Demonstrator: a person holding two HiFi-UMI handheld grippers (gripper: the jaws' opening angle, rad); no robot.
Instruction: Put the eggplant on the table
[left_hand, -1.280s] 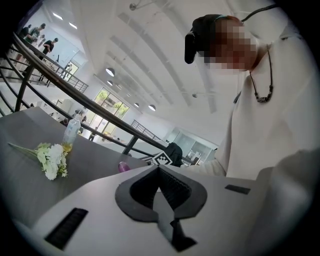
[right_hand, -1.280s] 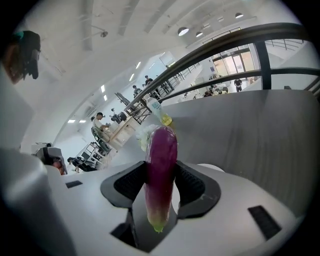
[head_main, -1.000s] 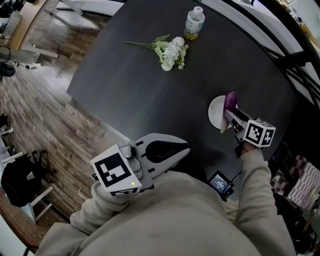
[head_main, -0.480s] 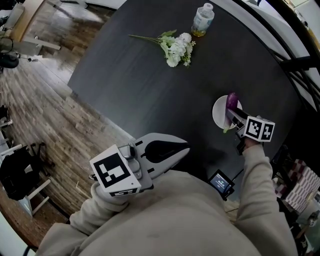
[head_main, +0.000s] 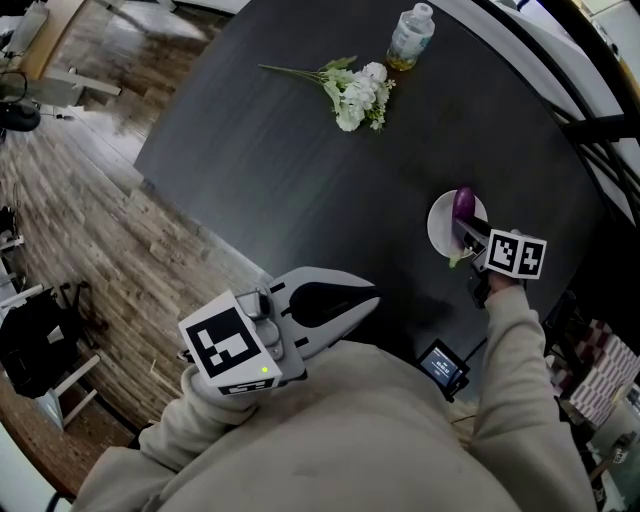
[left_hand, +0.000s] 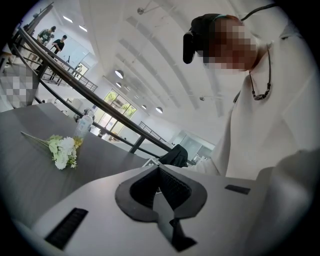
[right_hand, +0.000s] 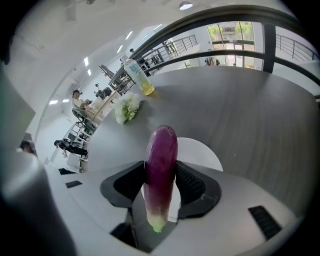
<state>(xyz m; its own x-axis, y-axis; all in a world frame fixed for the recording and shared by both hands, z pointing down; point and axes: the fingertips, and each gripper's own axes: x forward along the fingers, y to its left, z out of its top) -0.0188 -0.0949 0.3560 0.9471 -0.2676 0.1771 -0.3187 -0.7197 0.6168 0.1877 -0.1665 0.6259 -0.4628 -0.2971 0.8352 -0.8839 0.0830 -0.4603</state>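
Observation:
A purple eggplant (right_hand: 161, 165) with a pale green stem end sits lengthwise between the pads of my right gripper (right_hand: 161, 172), which is shut on it. In the head view the eggplant (head_main: 462, 208) hangs over a small white plate (head_main: 438, 226) on the right side of the dark round table (head_main: 300, 170), with the right gripper (head_main: 466, 238) pointing steeply down. The plate (right_hand: 202, 152) shows just behind the eggplant's tip. My left gripper (head_main: 372, 298) is held close to the body, above the table's near edge. Its jaws are together with nothing between them (left_hand: 160, 169).
A bunch of white flowers (head_main: 355, 92) and a plastic bottle (head_main: 411, 37) lie at the far side of the table. A small device with a screen (head_main: 441, 365) sits by the near edge under my right arm. Wooden floor lies to the left, a dark railing to the right.
My right gripper has sunk a little toward the plate with the eggplant and tipped further down. The left gripper has stayed where it was.

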